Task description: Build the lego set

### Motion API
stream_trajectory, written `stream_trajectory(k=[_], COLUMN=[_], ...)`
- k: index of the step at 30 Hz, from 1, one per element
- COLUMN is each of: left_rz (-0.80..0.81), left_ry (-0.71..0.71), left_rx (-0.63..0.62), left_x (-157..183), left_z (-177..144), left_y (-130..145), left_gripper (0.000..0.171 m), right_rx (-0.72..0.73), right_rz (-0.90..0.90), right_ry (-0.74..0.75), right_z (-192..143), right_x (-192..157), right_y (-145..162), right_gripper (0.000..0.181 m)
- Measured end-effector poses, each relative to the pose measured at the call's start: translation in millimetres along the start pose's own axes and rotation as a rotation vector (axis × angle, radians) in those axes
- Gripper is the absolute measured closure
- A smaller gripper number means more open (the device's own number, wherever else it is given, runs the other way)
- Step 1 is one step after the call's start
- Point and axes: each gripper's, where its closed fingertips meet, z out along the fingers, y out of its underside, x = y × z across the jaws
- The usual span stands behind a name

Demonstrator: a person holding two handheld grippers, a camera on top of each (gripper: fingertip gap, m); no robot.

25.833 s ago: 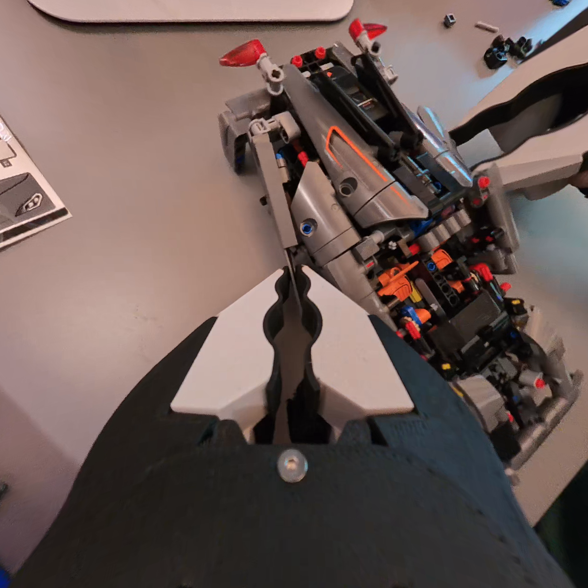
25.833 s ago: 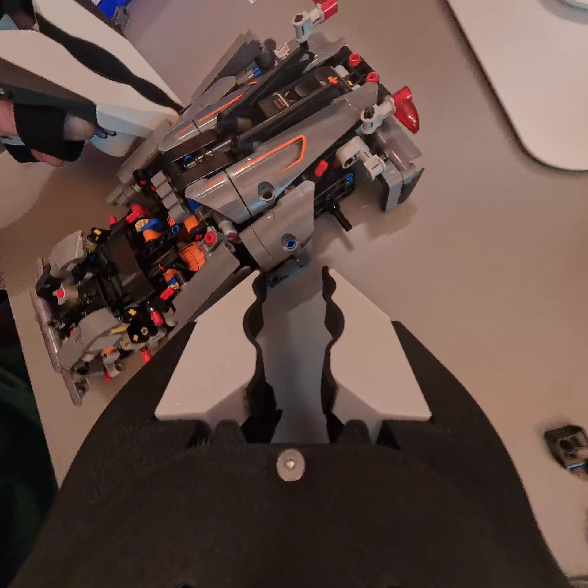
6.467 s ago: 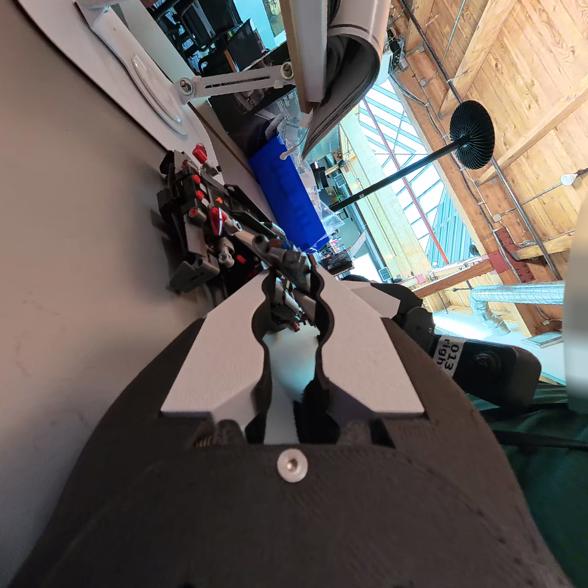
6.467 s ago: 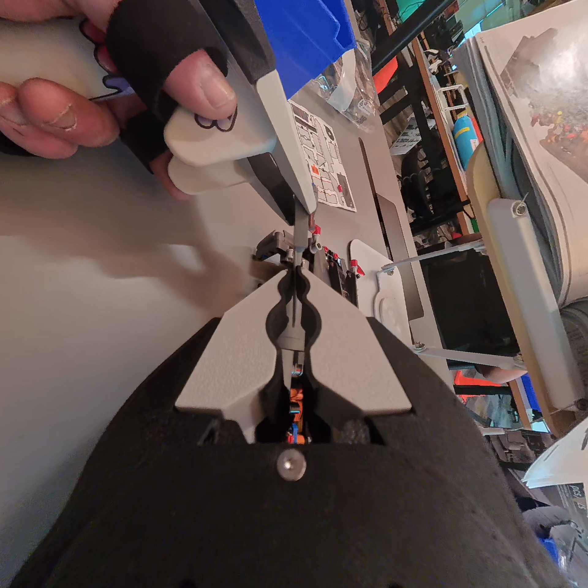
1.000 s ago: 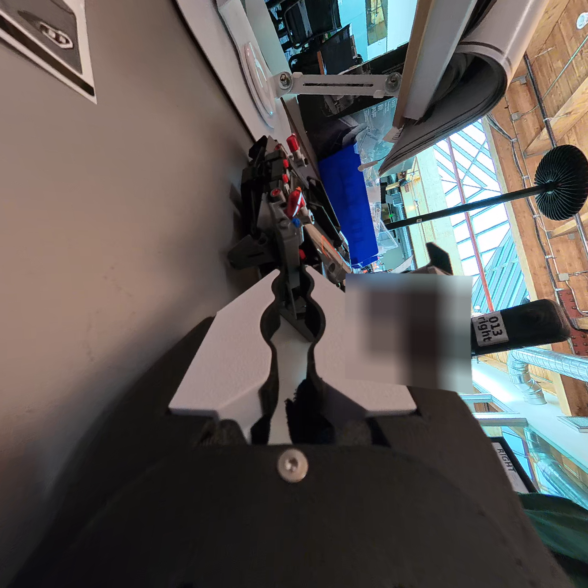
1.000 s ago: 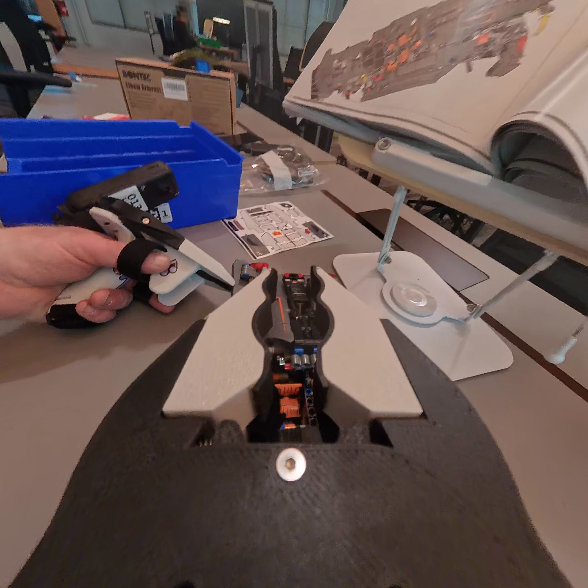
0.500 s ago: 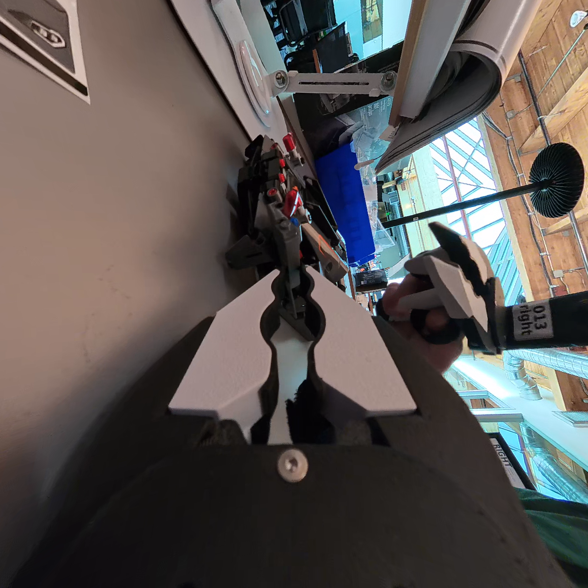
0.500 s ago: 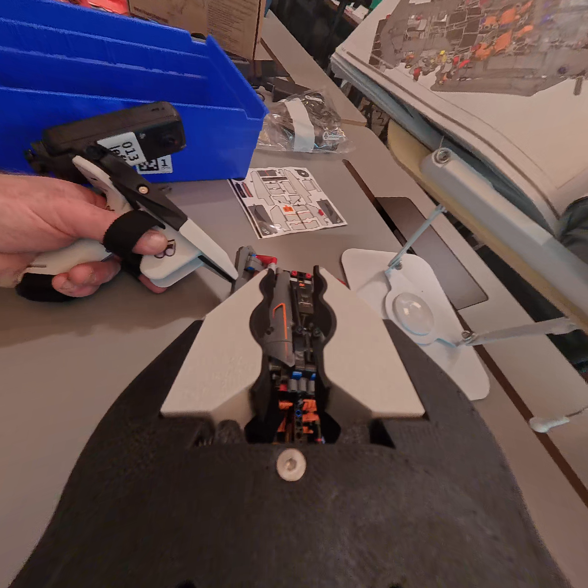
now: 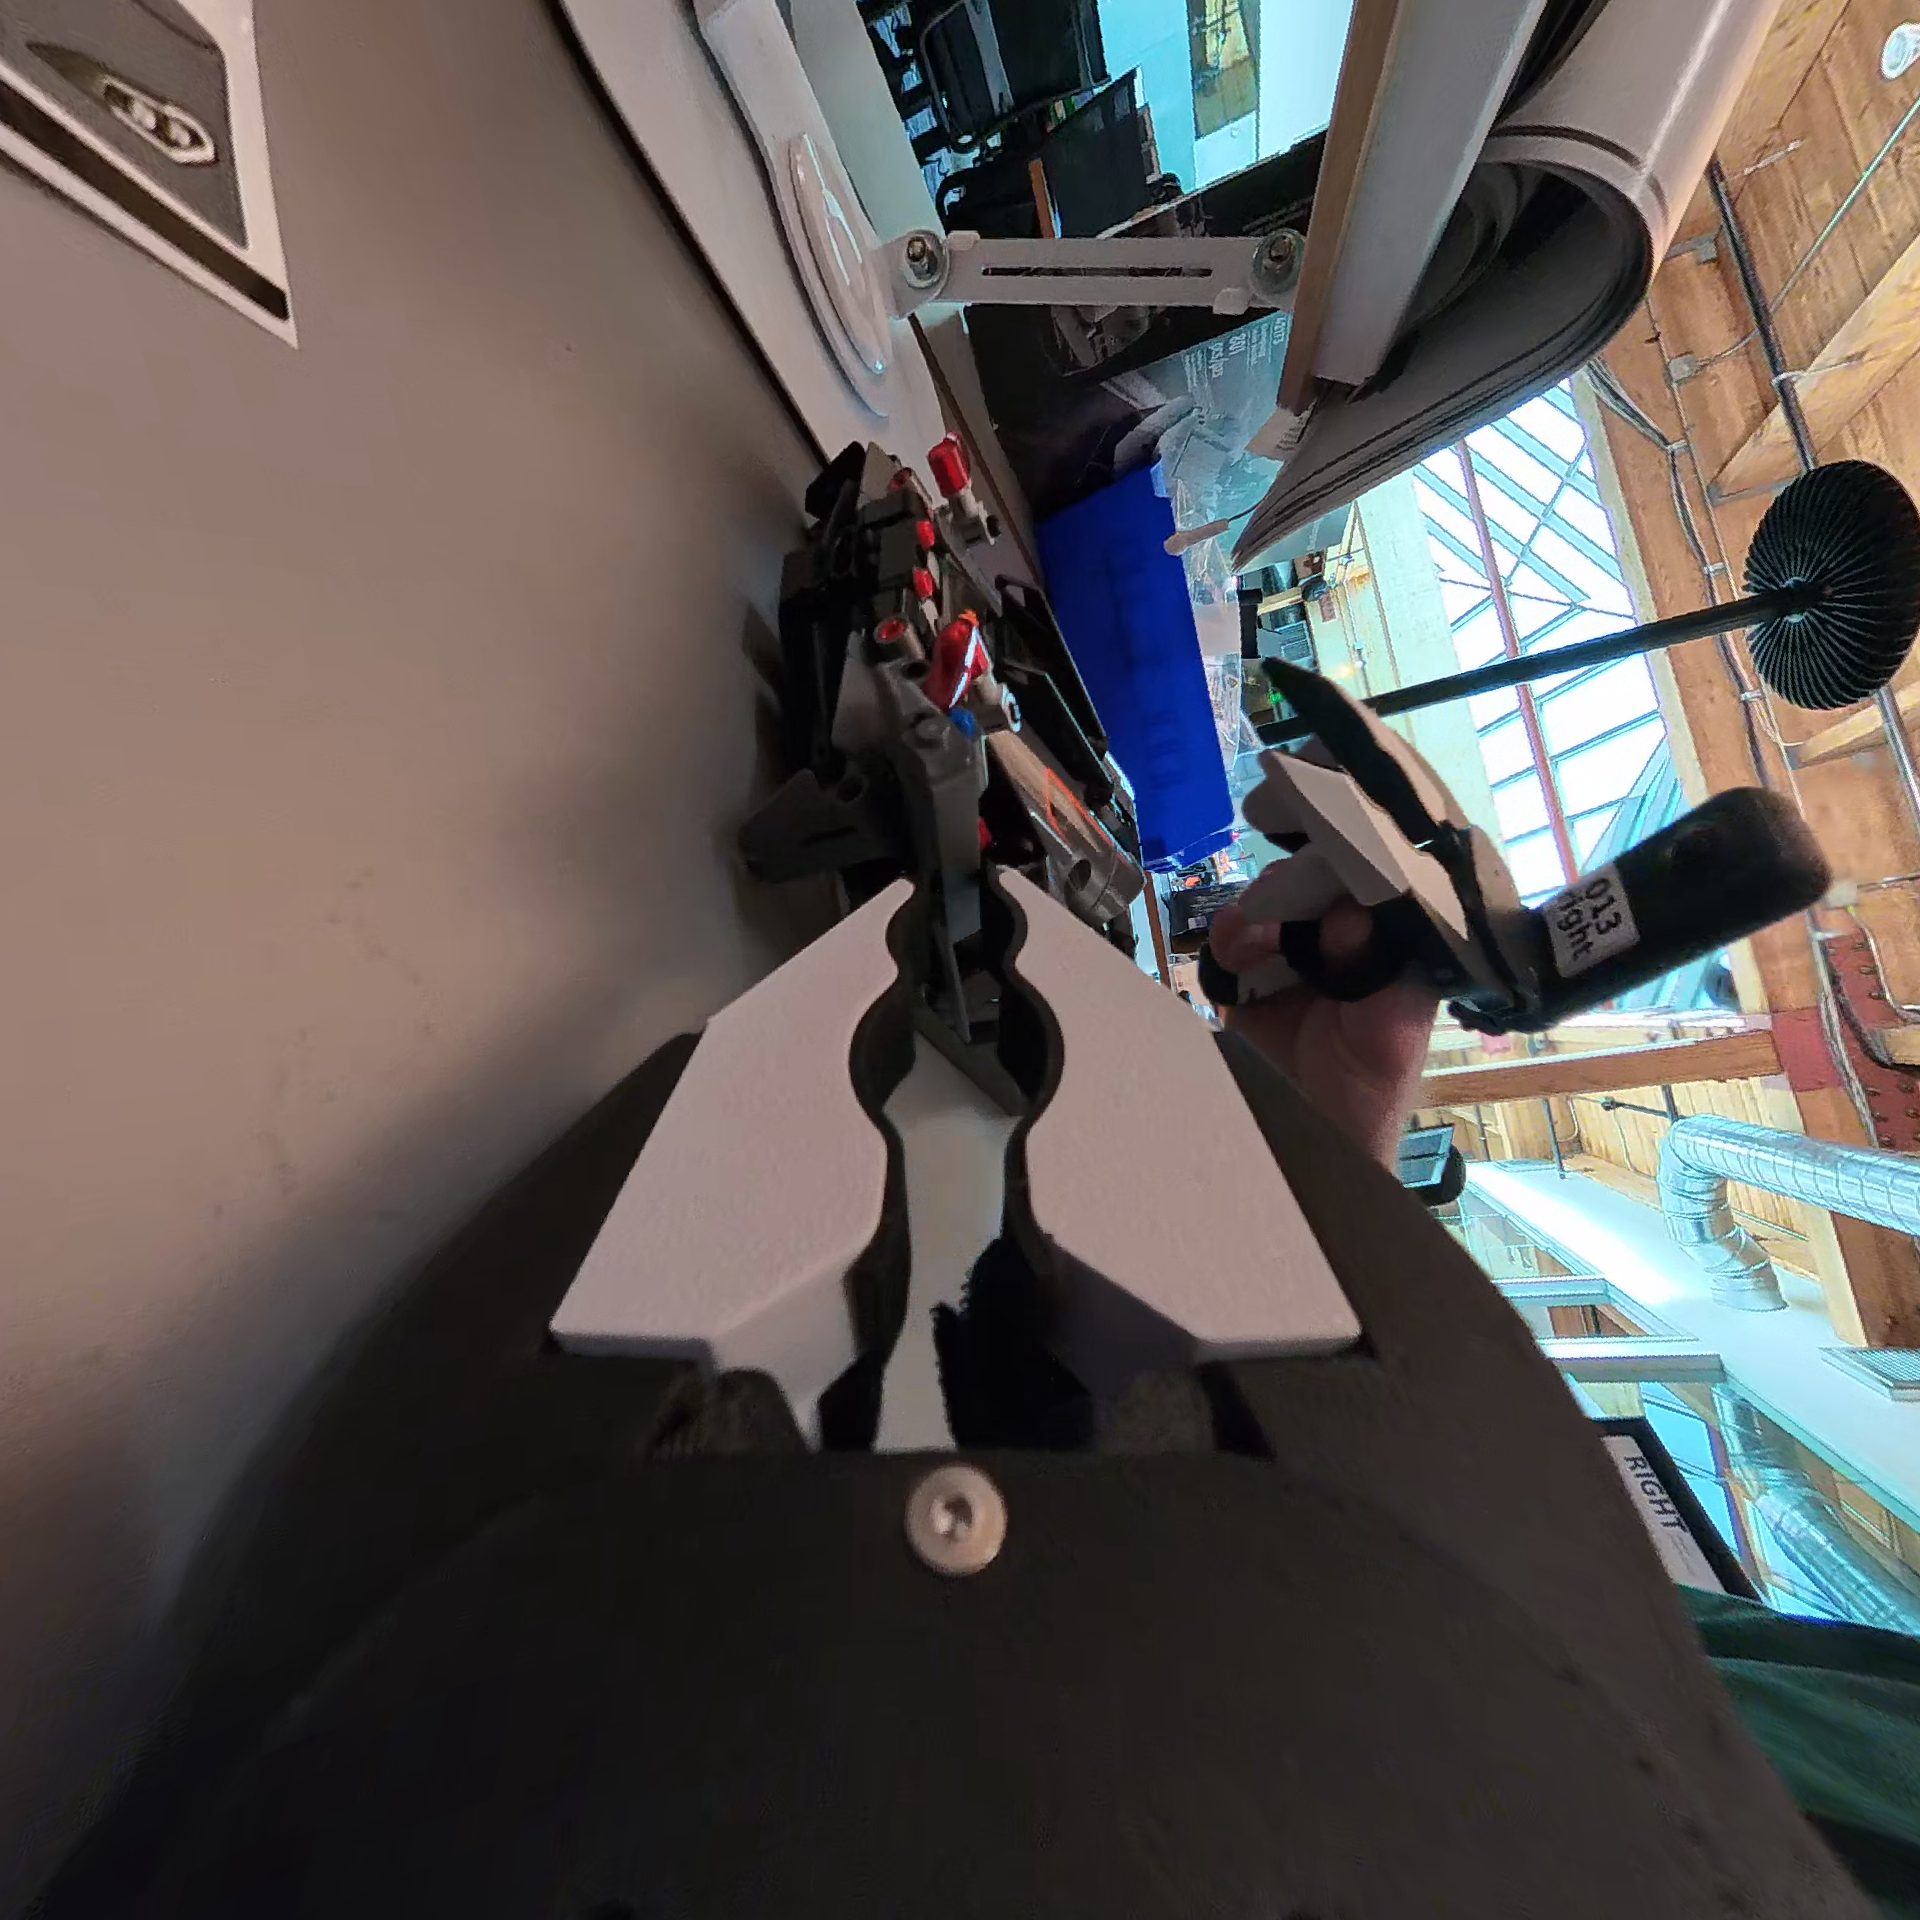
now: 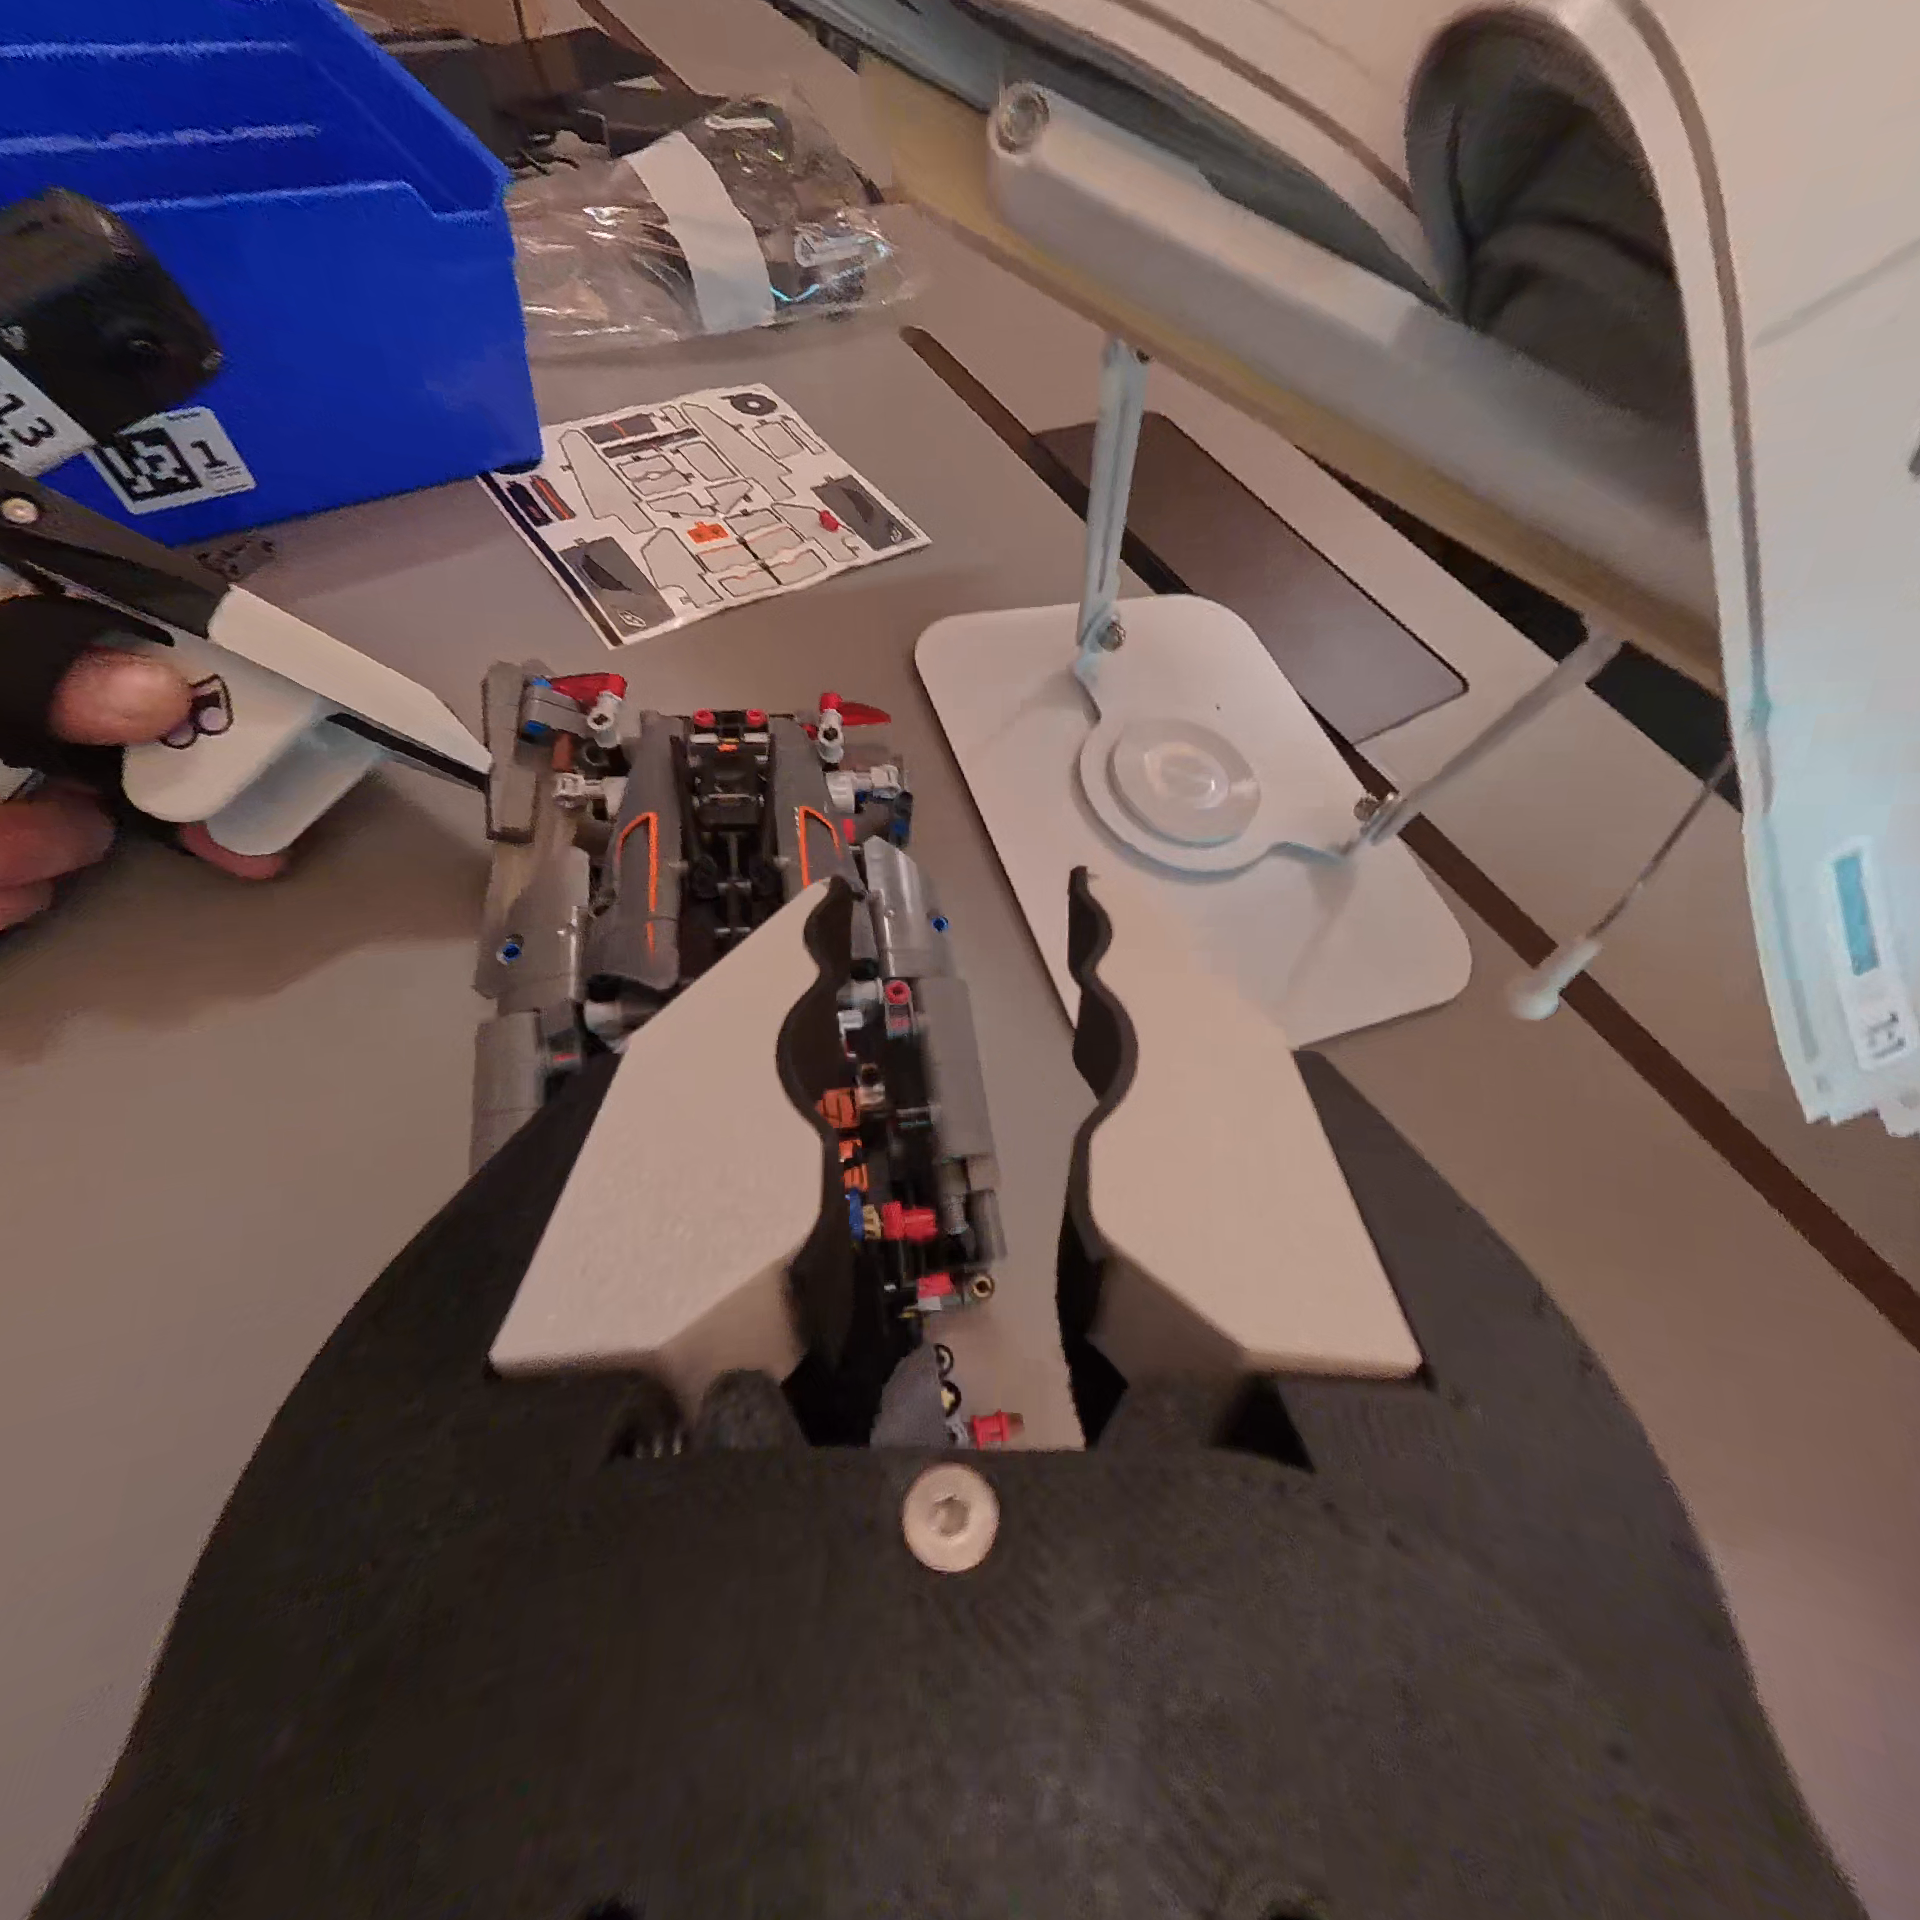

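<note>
Left claw (image 10: 473,764) pinching the grey side panel (image 10: 509,758) at centre left, steadying the lego car (image 10: 727,831) on the surface (image 10: 260,1091); right claw (image 10: 951,914) spread, hovering above, ready.

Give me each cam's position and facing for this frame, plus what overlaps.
Left wrist view: on the left gripper, rolled sideways low over the table, looking along the lego car; its fingers close on a grey side panel; the person's hand with the right gripper shows beyond.
Right wrist view: on the right gripper, above the car's near end, looking down its length toward the blue bin; jaws open, holding nothing; the left gripper shows at left.
Shared: car, bin, white stand base.
</note>
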Motion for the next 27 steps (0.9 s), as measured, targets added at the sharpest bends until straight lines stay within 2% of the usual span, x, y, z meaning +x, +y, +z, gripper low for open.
stream_trajectory(k=[8, 14, 16, 19, 24, 27], left_rz=[0.004, 0.029, 0.026, 0.033, 0.02, 0.045], left_ry=[-0.002, 0.003, 0.031, 0.03, 0.043, 0.035], left_rx=[0.0, 0.009, 0.013, 0.041, 0.039, 0.036], left_x=[0.1, 3.2, 7.0, 7.9, 9.5, 9.8], left_z=[0.5, -1.6, -4.9, -12.1, -19.4, -18.8], left_y=[0.0, -0.3, 0.2, -0.2, 5.7, 4.6], left_gripper=[0.165, 0.166, 0.171, 0.171, 0.171, 0.171], right_rx=[-0.094, -0.031, 0.006, 0.025, -0.023, -0.145], right_rz=[0.08, 0.0, -0.06, -0.207, -0.469, -0.591], right_ry=[-0.052, -0.05, -0.067, -0.135, -0.211, -0.118], right_z=[10.7, 3.4, -0.6, -3.6, 10.2, 32.0], right_x=[7.1, -0.2, -13.7, -54.3, -130.4, -136.8], right_y=[45.4, 29.6, 17.3, 5.2, 8.2, 20.1], right_gripper=[0.123, 0.132, 0.137, 0.143, 0.148, 0.144])
